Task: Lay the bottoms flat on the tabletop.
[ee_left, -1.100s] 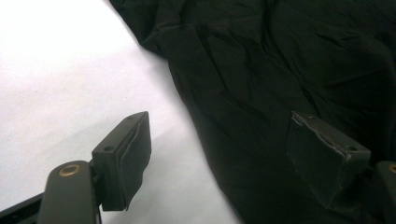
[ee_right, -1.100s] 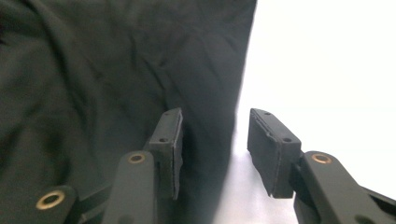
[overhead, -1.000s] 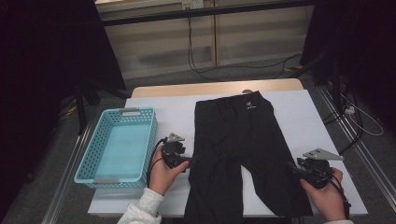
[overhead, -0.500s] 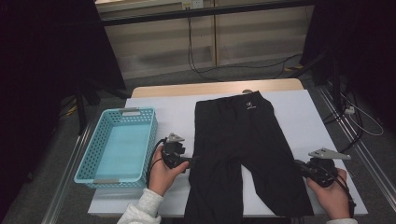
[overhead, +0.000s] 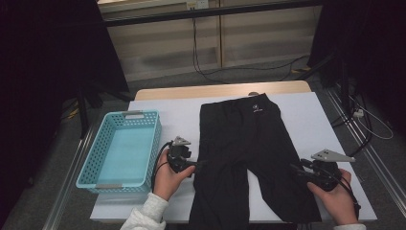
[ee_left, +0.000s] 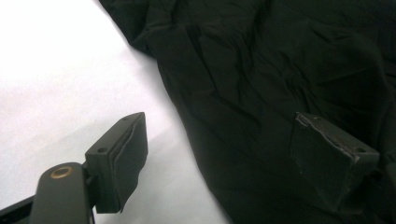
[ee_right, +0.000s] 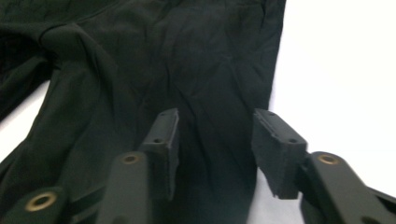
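Black trousers [overhead: 249,139] lie flat on the white table cover [overhead: 306,115], waistband far, legs toward me. My left gripper [overhead: 198,164] rests at the outer edge of the left leg. Its jaws [ee_left: 219,123] are open, one pad over the white cover and the other over the black cloth [ee_left: 261,70]. My right gripper [overhead: 294,170] points at the outer edge of the right leg. Its jaws [ee_right: 215,116] have just been opening. They stand apart above the cloth [ee_right: 163,56] and its hem edge, and the pads press on nothing.
A light blue plastic basket [overhead: 155,143] with nothing in it stands on the table left of the trousers, close to my left hand. Bare white cover lies right of the trousers. Metal rails run along both sides of the table, and cables trail on the floor beyond.
The right hand has shifted slightly at the right leg's outer edge. The left hand, the trousers and the basket have stayed where they were.
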